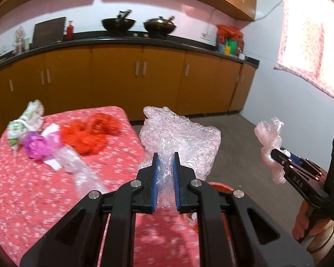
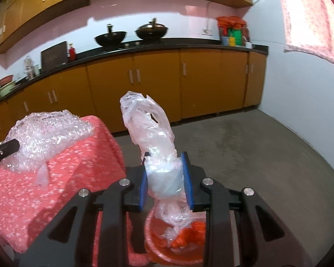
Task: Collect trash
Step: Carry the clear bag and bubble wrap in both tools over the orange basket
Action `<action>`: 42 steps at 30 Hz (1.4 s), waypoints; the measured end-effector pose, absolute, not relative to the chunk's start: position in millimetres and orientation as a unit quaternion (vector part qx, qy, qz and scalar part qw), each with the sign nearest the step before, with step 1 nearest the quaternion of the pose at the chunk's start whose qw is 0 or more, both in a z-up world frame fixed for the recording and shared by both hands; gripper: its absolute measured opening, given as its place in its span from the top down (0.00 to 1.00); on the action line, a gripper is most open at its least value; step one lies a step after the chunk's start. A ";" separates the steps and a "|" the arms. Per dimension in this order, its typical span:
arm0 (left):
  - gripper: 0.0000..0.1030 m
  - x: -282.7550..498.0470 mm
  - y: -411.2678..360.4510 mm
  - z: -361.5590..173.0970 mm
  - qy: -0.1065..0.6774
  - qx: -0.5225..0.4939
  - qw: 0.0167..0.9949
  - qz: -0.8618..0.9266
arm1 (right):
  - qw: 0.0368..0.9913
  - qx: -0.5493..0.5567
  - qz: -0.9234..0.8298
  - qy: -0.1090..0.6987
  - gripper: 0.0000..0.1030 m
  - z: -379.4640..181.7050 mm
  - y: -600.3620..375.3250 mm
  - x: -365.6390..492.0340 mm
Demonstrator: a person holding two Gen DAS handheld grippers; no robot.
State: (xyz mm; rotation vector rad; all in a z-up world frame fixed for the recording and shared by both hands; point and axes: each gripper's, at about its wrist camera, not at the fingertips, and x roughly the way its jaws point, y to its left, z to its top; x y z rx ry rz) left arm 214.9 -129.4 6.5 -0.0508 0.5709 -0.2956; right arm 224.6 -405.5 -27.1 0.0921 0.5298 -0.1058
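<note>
- Left gripper (image 1: 165, 162) clamped on a wad of bubble wrap (image 1: 180, 138), blue pads squeezed in tight with the crinkly stuff bunched between them and puffing out above the fingertips.
- Same bubble wrap seen from the right wrist too (image 2: 46, 138), hanging over the corner of the table (image 2: 62, 178), black fingertip of the left gripper poking in at the left edge.
- Right gripper (image 2: 167, 173) closed on a clear plastic bag (image 2: 149, 129), jaws partly apart with the bag's bulk filling the gap; top of the bag sticking up above the pads, tail dangling below.
- From the left wrist, right gripper (image 1: 278, 158) off to the right over the floor, bag (image 1: 270, 142) twisted in its tip, hand (image 1: 305, 222) on the handle underneath.
- Right below the right gripper: a reddish bin (image 2: 176, 249), probably round, with orange scraps (image 2: 189, 233) and some clear plastic already inside. Hard to make out more, gripper body blocks most of it.
- Still on the table (image 1: 44, 200), pink floral cloth: orange netting (image 1: 91, 133), purple wrapper (image 1: 37, 145), green-and-white crumpled wrapper (image 1: 24, 124), clear plastic strip (image 1: 82, 169). All bunched near the far left side, a bit blurry.
- Kitchen counter (image 1: 122, 41) behind, two black woks (image 1: 119, 24) on it.
</note>
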 end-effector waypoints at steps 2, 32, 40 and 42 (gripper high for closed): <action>0.89 216.1 -147.6 -0.4 0.286 -0.016 0.945 -0.155 | 0.961 0.050 -0.064 0.266 0.73 -35.0 -418.5 223.4; 0.89 252.4 -291.3 -128.5 0.408 0.076 0.890 -0.189 | 0.911 0.130 -0.108 0.376 0.73 -172.8 -505.9 260.1; 0.89 261.6 -302.8 -147.4 0.423 0.086 0.881 -0.193 | 0.905 0.132 -0.100 0.392 0.72 -191.5 -502.0 272.6; 0.89 264.1 -304.6 -152.6 0.429 0.088 0.878 -0.193 | 0.902 0.139 -0.097 0.396 0.72 -196.7 -503.5 273.7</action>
